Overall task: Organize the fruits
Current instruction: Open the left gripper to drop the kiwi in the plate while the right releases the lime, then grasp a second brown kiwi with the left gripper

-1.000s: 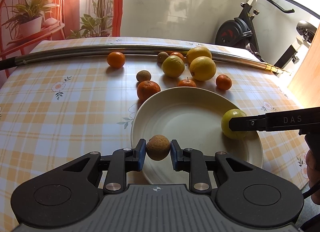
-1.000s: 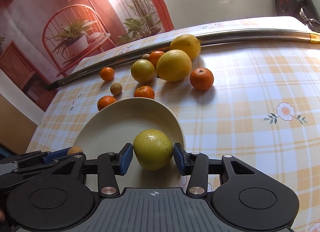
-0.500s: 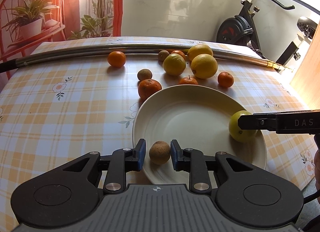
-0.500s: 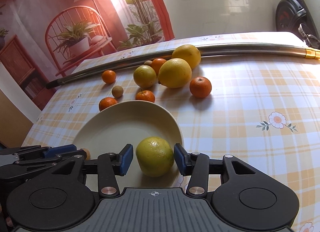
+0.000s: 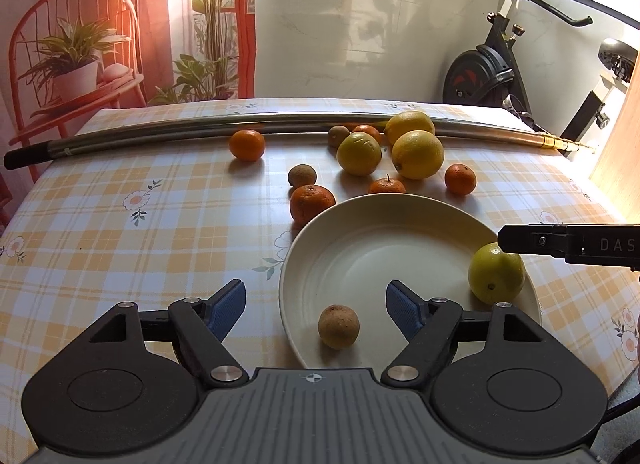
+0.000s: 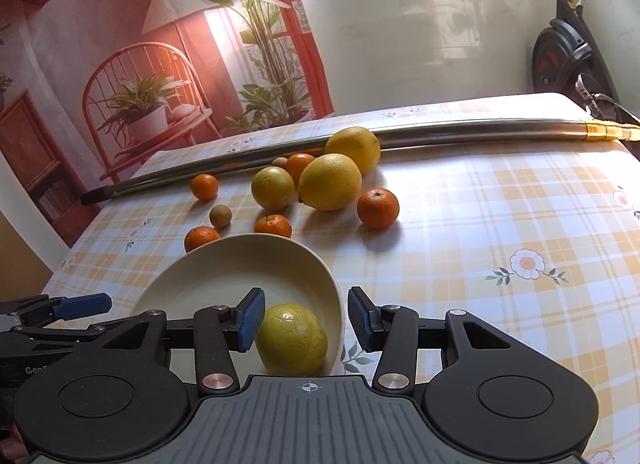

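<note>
A cream plate (image 5: 400, 208) (image 6: 240, 248) lies on the checked tablecloth. A small brown fruit (image 5: 338, 326) rests on its near rim, free between the wide-apart fingers of my left gripper (image 5: 316, 308), which is open. A yellow-green citrus (image 5: 496, 273) (image 6: 292, 339) sits at the plate's right edge. My right gripper (image 6: 306, 324) is open around it, pads clear of its skin; its finger (image 5: 568, 244) shows in the left wrist view. Beyond the plate lie several oranges (image 5: 312, 203) (image 6: 378, 208), lemons (image 5: 417, 154) (image 6: 330, 181) and small brown fruits (image 5: 302, 175).
A long metal pole (image 5: 200, 132) (image 6: 480, 132) lies across the far side of the table. An exercise bike (image 5: 492, 72) stands behind the table at right. Bare tablecloth spreads at the left (image 5: 100, 224) and at the right (image 6: 500, 224).
Both grippers opened and drew back. The left one let go of the brown fruit, the right one the yellow-green citrus; both fruits now rest on the plate.
</note>
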Demonstrator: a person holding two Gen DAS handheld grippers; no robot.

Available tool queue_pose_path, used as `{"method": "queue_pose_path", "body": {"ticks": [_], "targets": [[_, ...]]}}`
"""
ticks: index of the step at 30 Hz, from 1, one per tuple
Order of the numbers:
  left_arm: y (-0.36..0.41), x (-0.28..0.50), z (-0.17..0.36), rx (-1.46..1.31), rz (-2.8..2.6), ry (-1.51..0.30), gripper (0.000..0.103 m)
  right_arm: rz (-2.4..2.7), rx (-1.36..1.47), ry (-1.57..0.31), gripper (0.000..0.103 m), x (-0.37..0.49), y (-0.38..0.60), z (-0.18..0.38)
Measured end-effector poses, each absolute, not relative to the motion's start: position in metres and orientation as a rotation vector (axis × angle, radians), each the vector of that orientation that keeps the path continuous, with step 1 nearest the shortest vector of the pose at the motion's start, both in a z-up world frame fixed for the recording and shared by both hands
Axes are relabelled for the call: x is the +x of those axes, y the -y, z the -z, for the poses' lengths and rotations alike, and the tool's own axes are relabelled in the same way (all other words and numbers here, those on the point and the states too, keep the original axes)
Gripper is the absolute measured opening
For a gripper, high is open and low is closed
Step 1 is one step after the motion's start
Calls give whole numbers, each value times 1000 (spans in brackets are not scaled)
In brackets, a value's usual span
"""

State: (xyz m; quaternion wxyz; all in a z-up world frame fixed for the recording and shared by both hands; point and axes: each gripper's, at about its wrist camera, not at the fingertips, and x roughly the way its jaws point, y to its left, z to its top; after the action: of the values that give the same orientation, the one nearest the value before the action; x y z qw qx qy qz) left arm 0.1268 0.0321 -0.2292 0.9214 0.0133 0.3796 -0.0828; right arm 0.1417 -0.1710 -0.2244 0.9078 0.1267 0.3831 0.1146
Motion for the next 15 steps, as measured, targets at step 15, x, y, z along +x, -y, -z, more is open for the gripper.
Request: {"method": "queue_pose_path", "body": {"ticks": [15], "targets": [[-60,158,210,-69,28,-775,90,-194,253,-768,43,148,176,223]]}}
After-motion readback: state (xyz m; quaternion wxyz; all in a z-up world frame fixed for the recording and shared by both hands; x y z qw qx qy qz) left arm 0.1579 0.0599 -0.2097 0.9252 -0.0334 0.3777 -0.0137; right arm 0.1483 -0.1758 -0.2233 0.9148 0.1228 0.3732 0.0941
